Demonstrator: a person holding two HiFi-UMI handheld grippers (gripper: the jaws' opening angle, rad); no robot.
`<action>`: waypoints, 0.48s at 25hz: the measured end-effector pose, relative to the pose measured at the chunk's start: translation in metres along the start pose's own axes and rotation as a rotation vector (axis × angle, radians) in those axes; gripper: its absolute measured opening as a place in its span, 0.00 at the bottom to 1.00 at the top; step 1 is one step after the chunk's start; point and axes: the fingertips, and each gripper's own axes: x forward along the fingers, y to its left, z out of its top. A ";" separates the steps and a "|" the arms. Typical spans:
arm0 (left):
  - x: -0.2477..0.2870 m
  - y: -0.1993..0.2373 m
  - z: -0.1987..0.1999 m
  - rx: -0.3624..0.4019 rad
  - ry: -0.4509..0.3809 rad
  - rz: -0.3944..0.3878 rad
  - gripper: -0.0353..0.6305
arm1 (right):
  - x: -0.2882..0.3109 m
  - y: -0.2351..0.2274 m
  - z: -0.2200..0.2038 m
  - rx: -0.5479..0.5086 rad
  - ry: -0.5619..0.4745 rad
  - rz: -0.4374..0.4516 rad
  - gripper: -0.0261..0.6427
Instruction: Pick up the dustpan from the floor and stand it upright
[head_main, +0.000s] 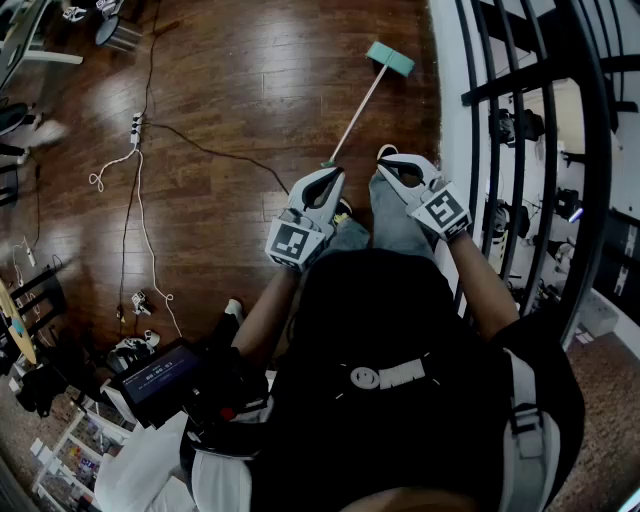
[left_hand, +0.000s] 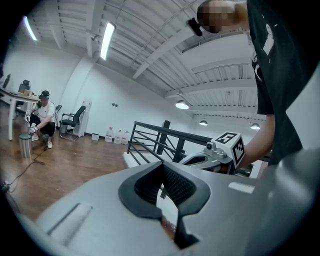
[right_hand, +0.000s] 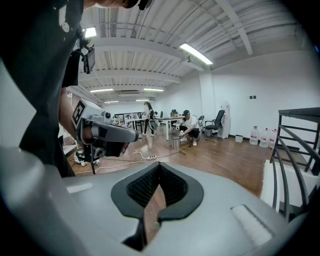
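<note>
The long-handled dustpan with a flat teal plastic head (head_main: 389, 58) lies flat on the dark wooden plank floor (head_main: 250, 90). Its thin pale handle (head_main: 352, 120) runs from the head back toward the person's feet, and nothing is touching it. The left gripper (head_main: 330, 173) and the right gripper (head_main: 386, 156) are both held up in front of the person's chest, well above the floor and near the handle's closer end as seen from the head view. In the left gripper view its jaws (left_hand: 161, 165) meet at the tips with nothing between them. The right gripper view shows the same (right_hand: 159, 165): pads together, empty. The pick-up has not begun, and both pairs of jaws must part before either can take the handle. The handle is the main risk, I think. It is slim and smooth, so a grip far from the head would let the heavier teal end swing or twist the stick between the pads. The black metal railing (head_main: 520, 90) and the white ledge (head_main: 445, 110) stand close on the right, so a swinging head could knock them. White cables and a power strip (head_main: 135, 125) trail over the floor to the left, well apart from the dustpan, but they could catch a foot. Stood on end without a firm rest, the dustpan may simply tip over again.
</note>
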 end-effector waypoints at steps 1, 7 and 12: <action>0.010 0.007 0.000 0.003 -0.001 0.006 0.08 | 0.004 -0.015 0.001 0.001 -0.010 -0.001 0.04; 0.078 0.057 0.000 -0.021 0.034 0.062 0.08 | 0.046 -0.108 -0.015 -0.028 0.060 0.085 0.04; 0.143 0.108 0.015 -0.076 0.054 0.176 0.08 | 0.088 -0.186 -0.028 -0.110 0.143 0.238 0.04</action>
